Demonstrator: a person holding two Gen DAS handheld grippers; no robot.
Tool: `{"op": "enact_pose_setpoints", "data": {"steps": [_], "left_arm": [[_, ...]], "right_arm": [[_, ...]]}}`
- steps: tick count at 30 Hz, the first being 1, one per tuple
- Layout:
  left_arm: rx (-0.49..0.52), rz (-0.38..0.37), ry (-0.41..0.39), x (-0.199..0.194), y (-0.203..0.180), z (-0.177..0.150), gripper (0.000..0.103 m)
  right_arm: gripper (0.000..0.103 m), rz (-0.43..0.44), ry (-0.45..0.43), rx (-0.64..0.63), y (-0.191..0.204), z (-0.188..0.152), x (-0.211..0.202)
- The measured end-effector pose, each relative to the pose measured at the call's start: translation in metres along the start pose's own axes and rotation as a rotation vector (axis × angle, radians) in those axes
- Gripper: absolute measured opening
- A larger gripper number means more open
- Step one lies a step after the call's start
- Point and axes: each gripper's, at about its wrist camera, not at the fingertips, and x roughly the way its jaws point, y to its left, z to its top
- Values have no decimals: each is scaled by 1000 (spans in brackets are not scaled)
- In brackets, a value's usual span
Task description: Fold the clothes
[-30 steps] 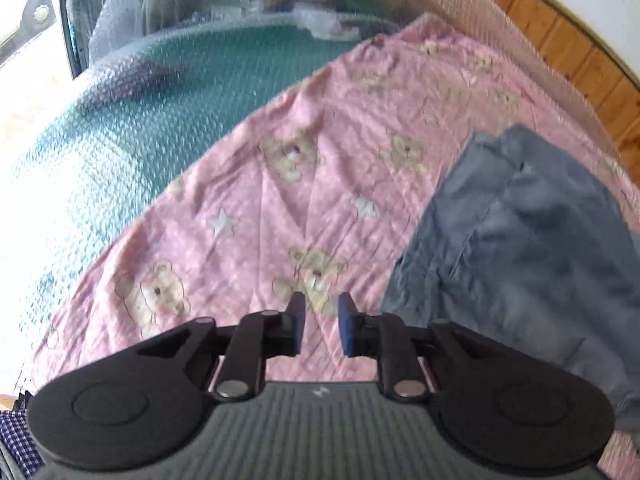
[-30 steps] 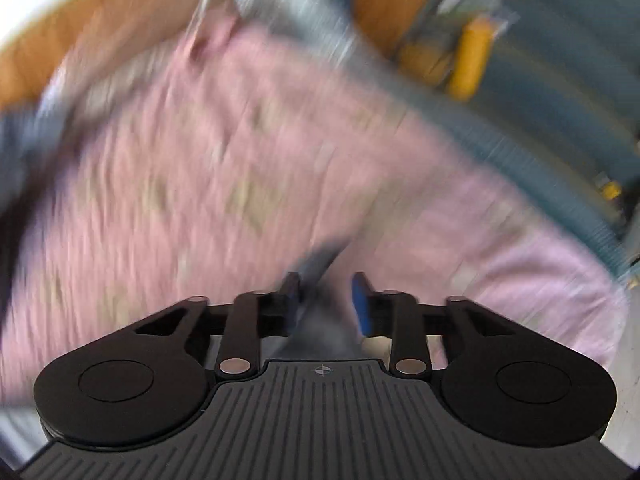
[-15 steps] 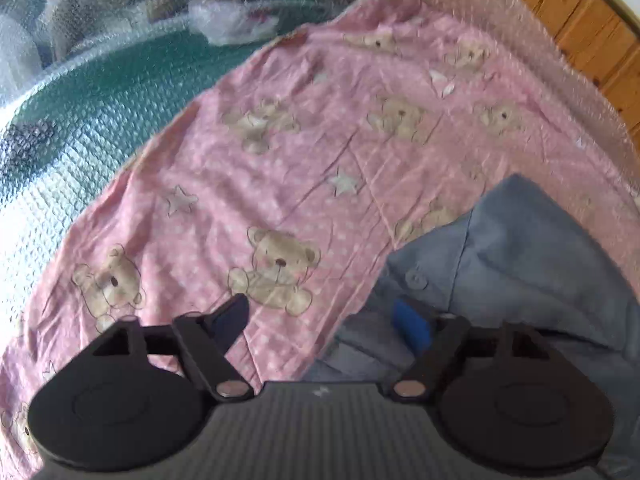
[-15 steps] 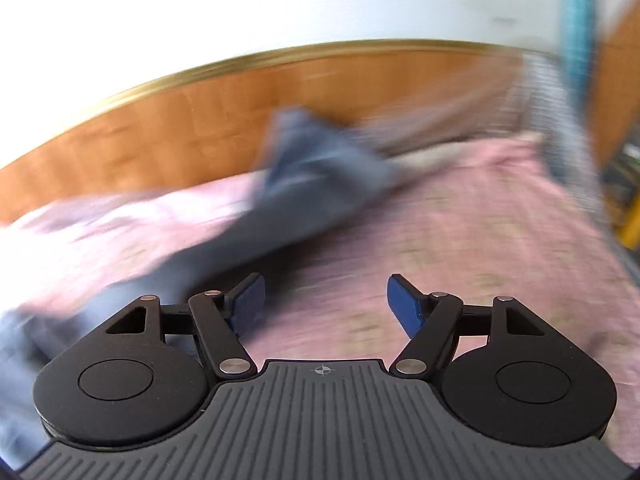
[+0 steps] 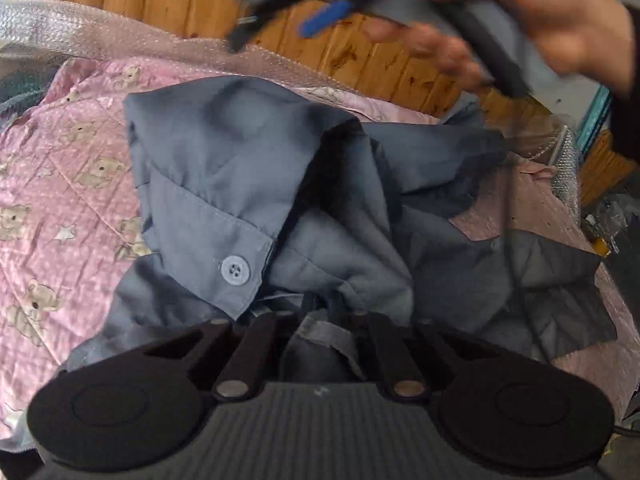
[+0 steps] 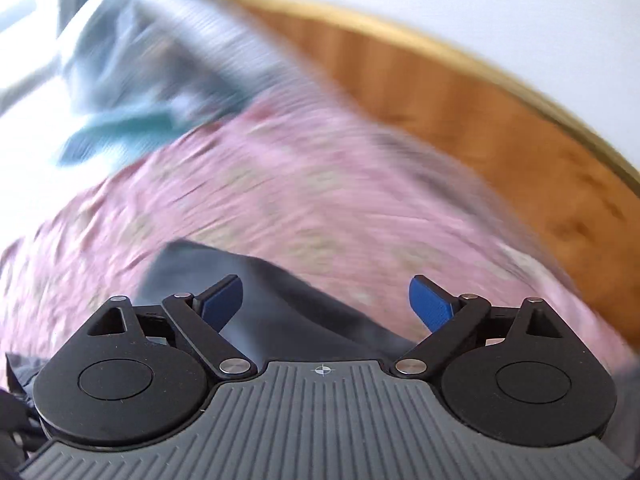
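Note:
A crumpled grey-blue shirt (image 5: 248, 184) with a round button (image 5: 235, 271) lies on a pink teddy-bear sheet (image 5: 60, 200). My left gripper (image 5: 323, 307) is shut on a fold of the shirt at its near edge; cloth bunches between the fingers. My right gripper (image 6: 326, 298) is open and empty, hovering above the shirt's edge (image 6: 280, 300); this view is motion-blurred. It also shows in the left wrist view (image 5: 320, 12), held by a hand high above the shirt's far side.
A wooden headboard (image 5: 168, 8) runs behind the bed and also shows in the right wrist view (image 6: 460, 120). Bubble wrap (image 5: 80, 36) lines the bed's far edge. Clutter (image 5: 612, 216) sits off the right side.
My left gripper went from shut over the sheet to open, then closed on the shirt's near edge. My right gripper let go of the cloth, opened and swung across above the shirt.

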Motion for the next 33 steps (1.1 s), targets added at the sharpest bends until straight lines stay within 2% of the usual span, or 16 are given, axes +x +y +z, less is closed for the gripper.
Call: {"op": "enact_pose_setpoints", "data": {"steps": [3, 6, 8, 9, 10, 11, 14, 17, 18, 20, 23, 26, 28, 29, 31, 33], "left_arm": [[51, -17, -8, 5, -20, -17, 6], [-5, -45, -40, -9, -2, -16, 5], [-59, -68, -64, -19, 13, -15, 5], [-85, -80, -77, -25, 20, -15, 5], [-112, -91, -89, -30, 28, -14, 5], [-139, -103, -101, -35, 35, -13, 6], [-219, -138, -138, -51, 58, -12, 8], [-300, -173, -175, -67, 80, -10, 12], [-327, -184, -187, -72, 88, -9, 18], [-380, -207, -212, -83, 103, -8, 43], [-549, -267, -259, -87, 140, 4, 52], [-572, -337, -197, -60, 152, 29, 61], [-552, -375, -129, -36, 141, 47, 63], [-546, -422, -93, -22, 133, 55, 65], [-550, -456, -31, -1, 112, 65, 64], [-543, -446, 3, 7, 96, 68, 57]], "right_arm": [[96, 42, 150, -199, 50, 23, 59], [92, 119, 322, -290, 72, 21, 99], [70, 240, 435, -297, 74, 16, 113], [62, 298, 470, -291, 74, 13, 113], [44, 319, 483, -303, 73, 11, 108], [32, 319, 481, -330, 72, 9, 101], [17, 301, 384, -337, 54, 9, 62], [13, 254, 195, -209, 9, 12, -3], [12, 253, 127, -125, -13, 7, -26], [12, 245, 0, 56, -56, -17, -67], [12, 233, -142, 260, -101, -76, -97], [12, 213, -236, 368, -107, -119, -103], [13, 197, -288, 404, -102, -134, -108], [13, 184, -305, 414, -99, -139, -109], [13, 150, -330, 431, -96, -149, -110], [13, 100, -336, 442, -97, -156, -108]]}}
